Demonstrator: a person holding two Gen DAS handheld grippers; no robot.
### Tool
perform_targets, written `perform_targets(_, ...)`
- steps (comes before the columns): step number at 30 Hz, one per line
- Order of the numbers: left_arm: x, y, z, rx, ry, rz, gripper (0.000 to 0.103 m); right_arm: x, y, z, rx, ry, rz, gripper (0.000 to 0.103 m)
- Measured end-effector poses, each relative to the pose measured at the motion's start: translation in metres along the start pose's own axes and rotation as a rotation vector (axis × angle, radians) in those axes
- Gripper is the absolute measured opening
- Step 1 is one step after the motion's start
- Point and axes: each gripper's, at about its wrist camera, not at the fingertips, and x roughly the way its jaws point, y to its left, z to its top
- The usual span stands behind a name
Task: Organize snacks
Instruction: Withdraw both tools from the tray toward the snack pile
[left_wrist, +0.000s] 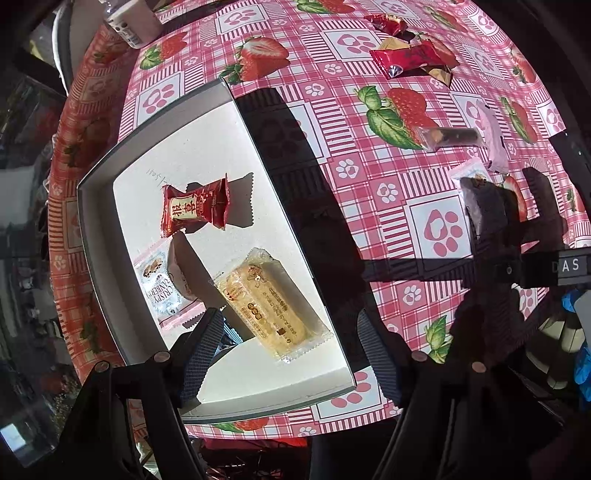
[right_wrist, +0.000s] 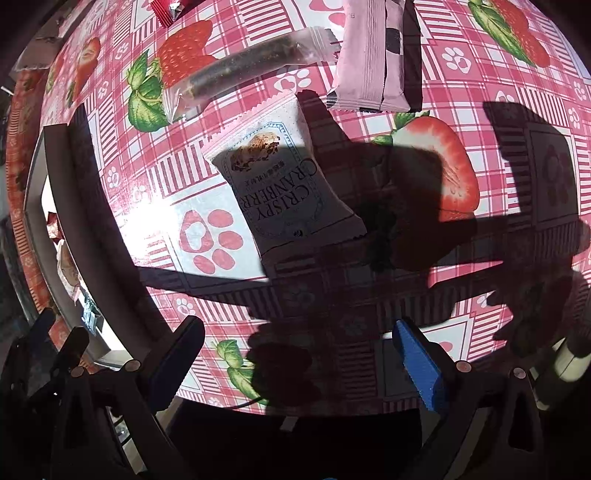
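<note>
Lying in the shallow white box (left_wrist: 110, 236) are a glossy red candy (left_wrist: 195, 210), a crinkly yellow cake (left_wrist: 269, 306) and a "CRISPY CRANBERRY" pack (left_wrist: 162, 291). Another cranberry packet (right_wrist: 284, 195) rests on the strawberry oilcloth (right_wrist: 207, 158). The left gripper (left_wrist: 291, 354) and right gripper (right_wrist: 295, 358) both gape wide, empty.

A table with a pink checked cloth (left_wrist: 369, 184) of strawberries and paws held a shallow white box (left_wrist: 96, 229), red candy packs (left_wrist: 410, 57), a dark stick in clear wrap (right_wrist: 243, 70), a pink packet (right_wrist: 369, 59) and a white cranberry packet (right_wrist: 284, 192).
</note>
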Motion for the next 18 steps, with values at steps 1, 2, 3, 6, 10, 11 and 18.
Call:
perform_targets(1, 0.001, -0.001, -0.002, 0.003, 0.003, -0.001, 0.079, -0.001, -0.004, 0.001, 0.004, 0.003, 0.001, 0.102)
perform_targets(2, 0.002, -0.003, -0.002, 0.007, 0.005, -0.002, 0.079, 0.000, -0.008, 0.001, 0.010, 0.007, 0.001, 0.102)
perform_targets(3, 0.004, -0.007, -0.002, 0.011, 0.008, -0.002, 0.079, 0.001, -0.013, 0.000, 0.014, 0.010, 0.001, 0.102)
perform_targets(6, 0.009, -0.016, -0.007, 0.025, 0.015, -0.004, 0.079, 0.006, -0.033, -0.007, 0.031, 0.017, 0.003, 0.102)
perform_targets(10, 0.009, -0.019, -0.004, 0.039, 0.019, -0.004, 0.079, 0.008, -0.055, -0.012, 0.053, 0.020, 0.008, 0.102)
perform_targets(11, 0.008, -0.020, -0.002, 0.042, 0.016, -0.004, 0.079, 0.007, -0.062, -0.013, 0.059, 0.017, 0.011, 0.102)
perform_targets(18, -0.005, -0.034, 0.015, 0.044, 0.010, -0.011, 0.079, -0.001, -0.104, -0.017, 0.129, -0.021, 0.037, 0.102)
